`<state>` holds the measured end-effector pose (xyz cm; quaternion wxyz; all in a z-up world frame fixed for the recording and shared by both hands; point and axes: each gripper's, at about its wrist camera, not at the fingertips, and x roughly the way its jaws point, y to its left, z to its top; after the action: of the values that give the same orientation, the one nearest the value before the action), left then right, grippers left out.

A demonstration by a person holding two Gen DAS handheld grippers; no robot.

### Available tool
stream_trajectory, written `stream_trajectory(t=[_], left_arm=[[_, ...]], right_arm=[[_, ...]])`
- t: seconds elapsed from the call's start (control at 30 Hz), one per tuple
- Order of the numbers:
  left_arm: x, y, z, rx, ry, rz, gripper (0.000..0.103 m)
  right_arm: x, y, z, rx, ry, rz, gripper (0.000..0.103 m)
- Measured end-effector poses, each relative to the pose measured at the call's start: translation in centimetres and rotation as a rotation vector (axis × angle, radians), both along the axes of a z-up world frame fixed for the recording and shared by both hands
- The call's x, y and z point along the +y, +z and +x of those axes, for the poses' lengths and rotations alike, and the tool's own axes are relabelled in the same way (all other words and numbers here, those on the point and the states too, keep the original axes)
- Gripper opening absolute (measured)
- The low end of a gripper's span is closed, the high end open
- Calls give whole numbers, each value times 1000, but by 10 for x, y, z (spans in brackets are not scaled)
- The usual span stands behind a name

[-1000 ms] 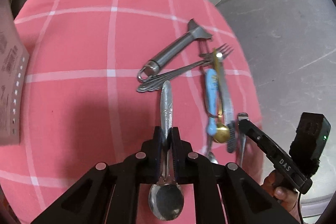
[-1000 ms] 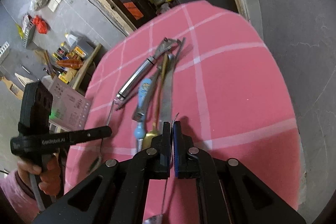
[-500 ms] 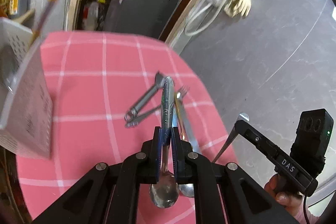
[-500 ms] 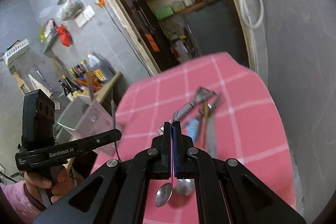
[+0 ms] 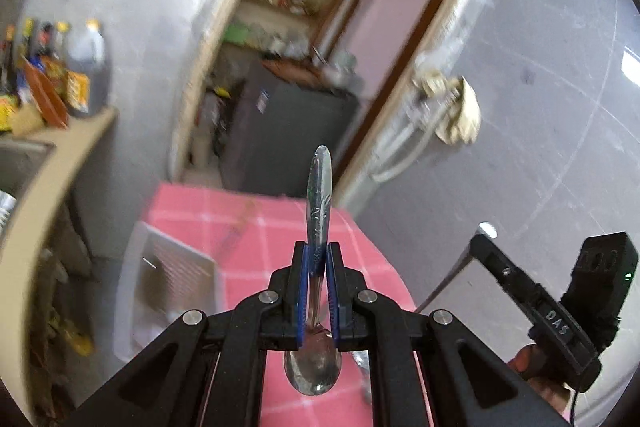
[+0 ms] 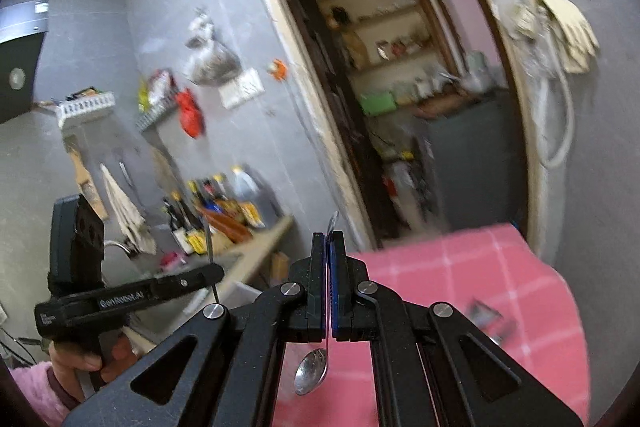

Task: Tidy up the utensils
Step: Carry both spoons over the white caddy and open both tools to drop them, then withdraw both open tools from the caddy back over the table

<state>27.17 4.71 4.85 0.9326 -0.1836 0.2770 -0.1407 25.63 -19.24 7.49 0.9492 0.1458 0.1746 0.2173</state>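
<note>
**Two spoons held aloft, basket waiting below**

The left gripper (image 5: 318, 259) is clenched on a broad spoon (image 5: 316, 343), its blue pads pinching the neck so the bowl hangs toward the camera and the patterned handle points up and away. Holding it near the neck probably keeps the heavy bowl from swinging. The right gripper (image 6: 329, 251) is clenched on a thin spoon (image 6: 311, 371) taken edge-on, bowl hanging below the jaws, only the handle tip showing above them.

Both spoons are in the air above the pink table (image 5: 276, 227), touching nothing. A white basket (image 5: 176, 279) stands at the table's left edge, below and left of the broad spoon; it looks like the likely place for them, though blur hides what is inside. More utensils (image 6: 488, 319) lie on the table to the right of the thin spoon, too smeared to identify.

Handle-up carrying suits a bowl-first drop into the basket, if it is the target.
</note>
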Motion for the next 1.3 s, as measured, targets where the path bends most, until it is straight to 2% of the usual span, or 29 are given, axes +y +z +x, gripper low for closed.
stream_trajectory(t=[0.13,0.27,0.37,0.67,0.97,1.03,1.1,1.23,1.3], left_arm=[[34,9,1,-57,93,38,9],[57,0,4,-86,160,67,9],[65,-14,9,-93,184,79,9],[76,-46,8,-90,157,68,9],[83,-52,0,-66,127,50,10],[85,-52,-2,-54,125,37,13],[87,-50,-4,-53,129,20,25],[89,-46,-10,-61,150,11,32],[86,-41,-13,-67,162,23,40]], right_arm=[[39,10,7,-41,39,1,2],[74,9,15,-64,71,-14,2],[99,-1,23,-67,92,-66,2],[127,-35,37,5,160,-117,2],[125,-57,45,81,206,-97,3],[126,-58,45,90,209,-100,4],[124,-58,44,91,209,-92,4],[117,-49,39,76,186,-85,5],[108,-43,34,59,164,-79,11]])
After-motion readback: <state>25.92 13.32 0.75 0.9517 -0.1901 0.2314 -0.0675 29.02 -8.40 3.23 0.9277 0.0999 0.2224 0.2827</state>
